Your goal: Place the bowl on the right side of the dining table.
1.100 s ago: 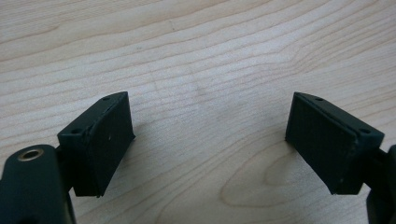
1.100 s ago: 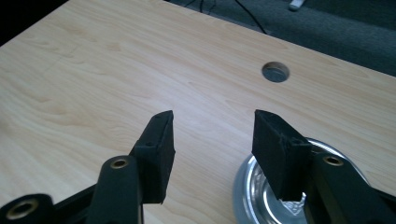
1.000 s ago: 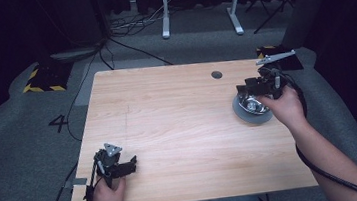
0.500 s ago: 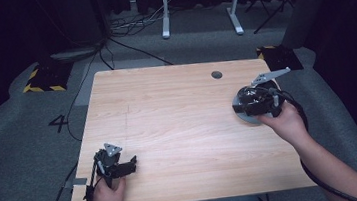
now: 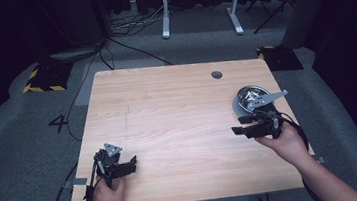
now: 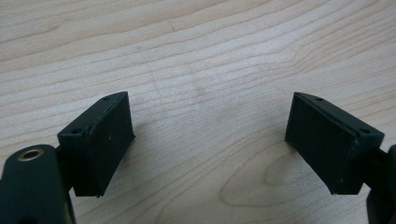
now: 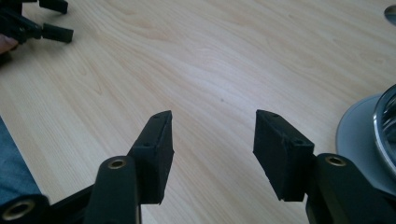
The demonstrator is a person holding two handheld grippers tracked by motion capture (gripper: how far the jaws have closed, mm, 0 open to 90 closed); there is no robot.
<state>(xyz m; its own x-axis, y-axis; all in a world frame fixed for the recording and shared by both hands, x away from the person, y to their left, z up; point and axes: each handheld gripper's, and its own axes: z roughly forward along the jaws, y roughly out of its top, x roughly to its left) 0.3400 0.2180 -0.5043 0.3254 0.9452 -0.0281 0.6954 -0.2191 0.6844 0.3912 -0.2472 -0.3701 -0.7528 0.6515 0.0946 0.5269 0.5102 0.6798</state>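
Note:
A shiny metal bowl (image 5: 248,98) on a grey round base stands near the table's right edge; its rim and base (image 7: 362,135) show at the right of the right gripper view. My right gripper (image 5: 239,125) hovers just in front of the bowl and points left. It is open (image 7: 212,140), with bare wood between the jaws. My left gripper (image 5: 132,165) rests at the front left of the table, held by a hand, and points right. It is wide open (image 6: 210,144) over bare wood, holding nothing.
The light wooden table (image 5: 167,111) has a round cable hole (image 5: 216,75) at the back right. The left gripper (image 7: 42,25) shows far off in the right gripper view. Cables and a stand's white legs (image 5: 199,8) lie on the grey floor beyond.
My right gripper has drawn back from over the bowl toward the front edge and turned to point left, so the bowl now shows uncovered. The left gripper has stayed put.

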